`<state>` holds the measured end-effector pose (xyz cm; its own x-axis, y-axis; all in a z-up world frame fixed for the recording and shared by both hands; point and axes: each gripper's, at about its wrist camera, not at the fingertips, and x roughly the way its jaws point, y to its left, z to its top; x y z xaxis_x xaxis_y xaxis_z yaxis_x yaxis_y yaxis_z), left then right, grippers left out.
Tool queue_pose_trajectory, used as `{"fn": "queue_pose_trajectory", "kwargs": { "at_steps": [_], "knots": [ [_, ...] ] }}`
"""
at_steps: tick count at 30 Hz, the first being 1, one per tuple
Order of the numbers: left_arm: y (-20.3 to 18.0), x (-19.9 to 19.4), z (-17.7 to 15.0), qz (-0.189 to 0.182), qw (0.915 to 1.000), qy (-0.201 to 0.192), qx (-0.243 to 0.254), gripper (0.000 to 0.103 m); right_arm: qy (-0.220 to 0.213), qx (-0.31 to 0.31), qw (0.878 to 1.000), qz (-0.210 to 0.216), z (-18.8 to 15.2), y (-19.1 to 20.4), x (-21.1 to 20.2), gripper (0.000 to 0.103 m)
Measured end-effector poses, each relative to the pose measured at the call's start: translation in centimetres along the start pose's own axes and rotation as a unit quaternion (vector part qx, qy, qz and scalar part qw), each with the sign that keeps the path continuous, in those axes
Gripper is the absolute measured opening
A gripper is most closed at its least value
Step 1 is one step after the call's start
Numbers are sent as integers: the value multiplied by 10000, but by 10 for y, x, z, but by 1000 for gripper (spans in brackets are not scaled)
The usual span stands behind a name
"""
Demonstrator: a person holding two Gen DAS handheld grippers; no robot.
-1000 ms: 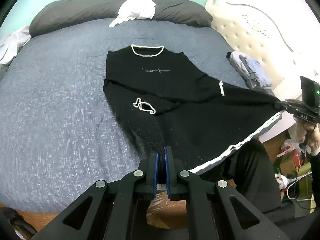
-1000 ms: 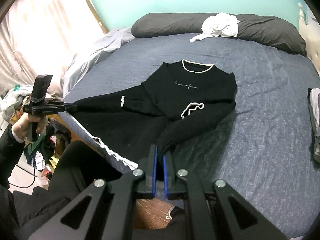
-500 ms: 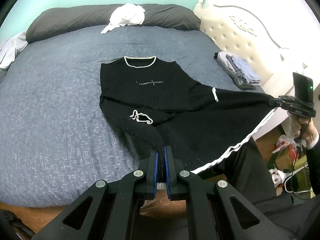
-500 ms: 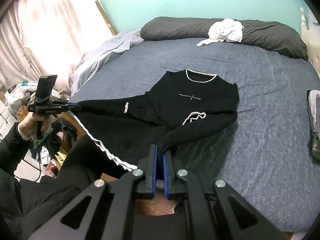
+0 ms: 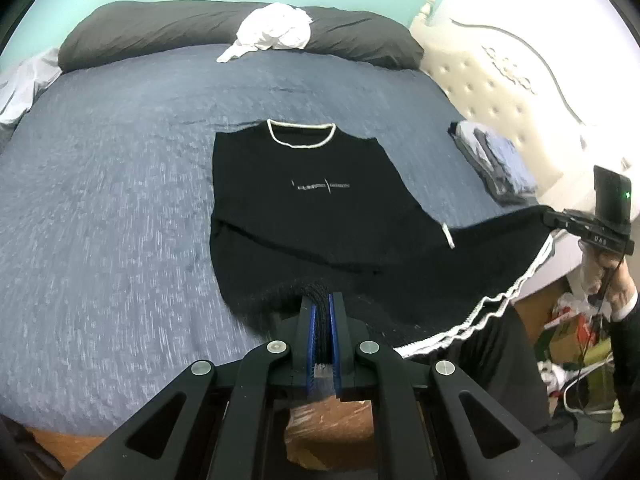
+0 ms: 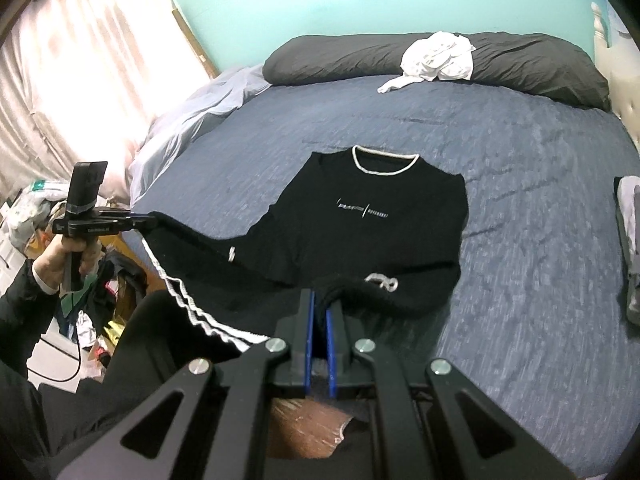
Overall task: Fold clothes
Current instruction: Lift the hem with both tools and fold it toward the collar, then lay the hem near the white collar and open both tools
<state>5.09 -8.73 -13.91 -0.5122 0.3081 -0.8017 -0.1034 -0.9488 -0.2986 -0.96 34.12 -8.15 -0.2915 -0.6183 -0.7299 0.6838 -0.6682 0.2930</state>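
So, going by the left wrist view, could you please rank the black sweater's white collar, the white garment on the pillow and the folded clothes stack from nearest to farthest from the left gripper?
1. White collar of the black sweater, straight ahead of the left gripper.
2. Folded clothes stack, off to the right near the headboard; not far behind the collar.
3. White garment, at the far end on the pillow.

sweater (image 5: pixel 316 196) on bed (image 5: pixel 100 208) | pillow (image 5: pixel 168 32) behind | folded stack (image 5: pixel 494 160) right
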Motion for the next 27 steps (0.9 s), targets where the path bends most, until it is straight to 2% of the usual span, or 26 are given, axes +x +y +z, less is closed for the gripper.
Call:
{"fn": "queue_pose_trajectory", "kwargs": {
  "at_steps": [11, 19, 27],
  "knots": [
    [35, 35, 65, 110, 9995, -34, -280, 7, -57, 321, 9995, -28, 56, -42, 26, 5],
    [65, 74, 114, 55, 9984, 32, -564, 7, 25, 714, 9974, -67, 96, -90, 63, 5],
    [102, 129, 167, 23, 9958, 257, -878, 7, 190, 1051, 9942, -125, 138, -138, 111, 5]
  ]
}}
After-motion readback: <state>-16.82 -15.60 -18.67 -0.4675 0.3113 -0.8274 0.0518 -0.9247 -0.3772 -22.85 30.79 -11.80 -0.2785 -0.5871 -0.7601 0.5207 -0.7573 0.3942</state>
